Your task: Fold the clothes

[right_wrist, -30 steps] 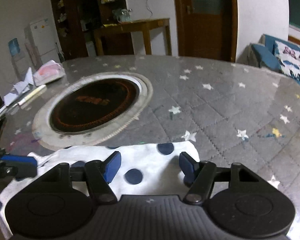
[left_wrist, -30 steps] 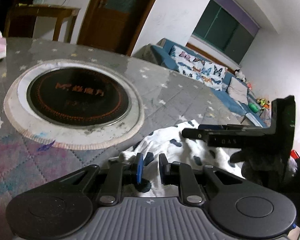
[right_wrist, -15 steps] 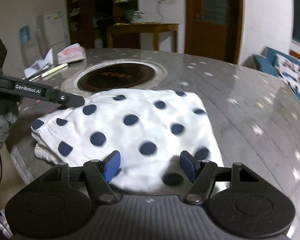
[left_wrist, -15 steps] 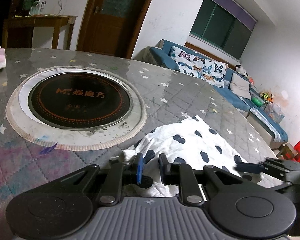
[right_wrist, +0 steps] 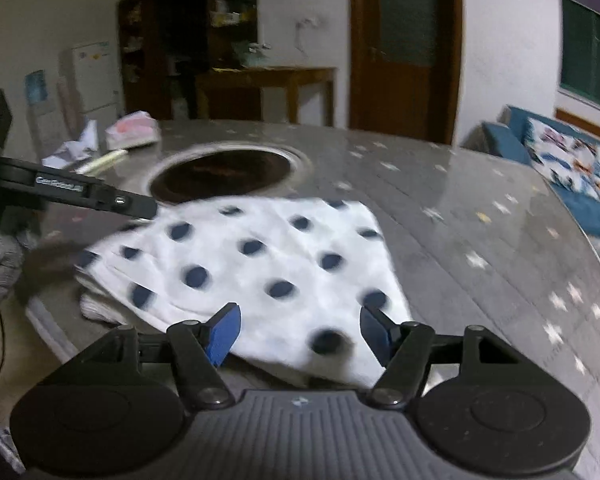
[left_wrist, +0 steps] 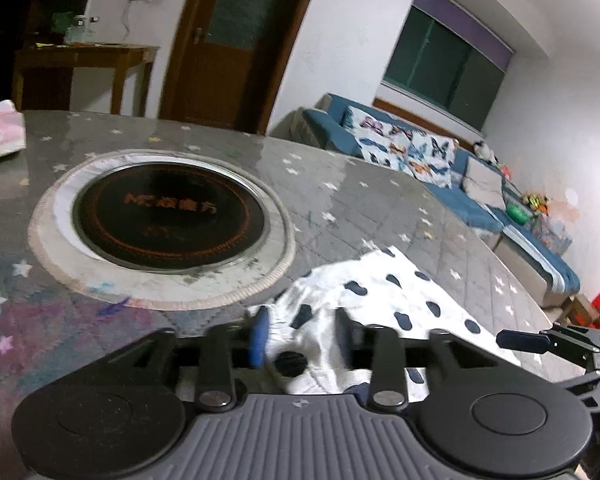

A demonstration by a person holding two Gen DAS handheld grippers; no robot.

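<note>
A white garment with dark blue dots (right_wrist: 268, 256) lies folded into a rough rectangle at the near edge of the round table; it also shows in the left wrist view (left_wrist: 384, 304). My left gripper (left_wrist: 300, 338) is open, its fingers over the garment's left end, holding nothing. My right gripper (right_wrist: 300, 334) is open just above the garment's near edge. The left gripper's finger (right_wrist: 80, 196) reaches in from the left in the right wrist view. The right gripper's fingertip (left_wrist: 524, 338) shows at the right in the left wrist view.
A round black induction hob (left_wrist: 168, 212) with a pale rim sits in the grey star-patterned table (right_wrist: 480, 240). Papers, a pink packet (right_wrist: 132, 130) and a pen lie at the far left. A blue sofa (left_wrist: 440, 168), a wooden side table and a door stand behind.
My left gripper has opened and let go of the garment's end. Both grippers have drawn back slightly; the folded garment lies still.
</note>
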